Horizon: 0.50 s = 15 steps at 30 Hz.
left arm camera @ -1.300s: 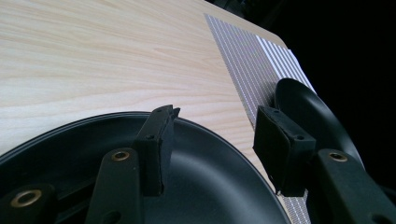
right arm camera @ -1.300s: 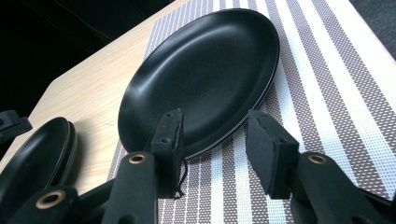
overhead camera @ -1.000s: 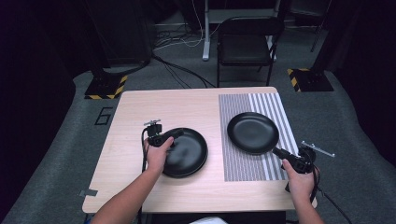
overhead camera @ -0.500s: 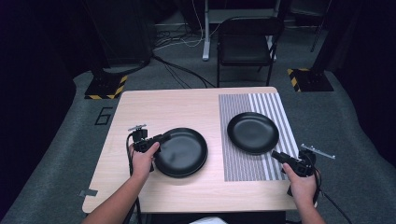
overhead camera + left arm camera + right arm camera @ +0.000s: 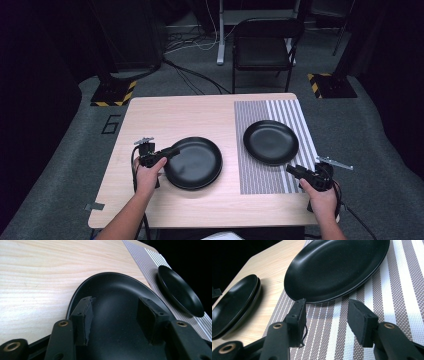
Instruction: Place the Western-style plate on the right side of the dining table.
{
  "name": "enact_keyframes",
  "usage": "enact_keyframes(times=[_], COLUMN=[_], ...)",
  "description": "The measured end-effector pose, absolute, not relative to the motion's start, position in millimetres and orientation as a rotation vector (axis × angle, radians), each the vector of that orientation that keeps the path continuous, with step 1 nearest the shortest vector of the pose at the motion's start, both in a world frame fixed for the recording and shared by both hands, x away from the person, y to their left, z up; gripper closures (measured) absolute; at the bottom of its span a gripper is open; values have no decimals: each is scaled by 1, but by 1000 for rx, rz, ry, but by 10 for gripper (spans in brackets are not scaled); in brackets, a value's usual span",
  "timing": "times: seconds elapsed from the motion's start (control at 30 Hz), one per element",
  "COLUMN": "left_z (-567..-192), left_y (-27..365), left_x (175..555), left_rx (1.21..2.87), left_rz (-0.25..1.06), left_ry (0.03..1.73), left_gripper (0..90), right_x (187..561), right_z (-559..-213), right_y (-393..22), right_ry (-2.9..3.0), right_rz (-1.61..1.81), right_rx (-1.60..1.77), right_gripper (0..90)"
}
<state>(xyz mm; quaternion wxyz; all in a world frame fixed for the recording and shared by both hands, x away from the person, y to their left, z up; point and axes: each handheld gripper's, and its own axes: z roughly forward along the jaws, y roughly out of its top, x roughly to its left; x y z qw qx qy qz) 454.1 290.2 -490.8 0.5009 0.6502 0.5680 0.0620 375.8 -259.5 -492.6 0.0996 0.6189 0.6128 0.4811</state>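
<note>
Since the earlier frame, our left hand has slid outward along the table, and its gripper now sits at the left rim of the nearer plate instead of over the bowl of it; our right hand holds its place, and its jaws have just been opening with nothing between them.

Left side: left gripper (image 5: 172,151) points right, toward the stacked black plates (image 5: 193,162) on bare wood. In the left gripper view the jaws stand about half apart, pads over the dish with its rim below them. No pad presses on anything we can see; nothing gripped. The stack looks like two plates nested, judging by the doubled edge (image 5: 235,306) in the right gripper view.

Centre: table (image 5: 165,112) bare between the two dishes.

Right side: single black plate (image 5: 270,141) rests flat on the striped mat (image 5: 295,115). Right gripper (image 5: 291,170) lies just short of its near-right rim, jaws aimed up and left at it, half apart, empty; mat visible between the pads (image 5: 298,317).

Key relation: each plate lies straight ahead of its own gripper, along the jaw line. Left gripper is the closer one, already at its rim. We judge the next move needs a rim bite.
</note>
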Motion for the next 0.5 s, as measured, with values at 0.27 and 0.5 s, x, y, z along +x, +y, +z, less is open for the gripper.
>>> enact_keyframes(times=[0.27, 0.5], left_z=[-492, -491], left_y=[312, 331], left_x=[450, 447], left_rx=[1577, 1657], left_rz=[191, 300], left_ry=[1410, 1393], left_gripper=[447, 450], right_x=[383, 388], right_z=[-496, -496], right_y=[-251, -241], right_ry=[1885, 1970], right_rz=[1392, 1266], right_rx=[1786, 1638], right_gripper=[485, 487])
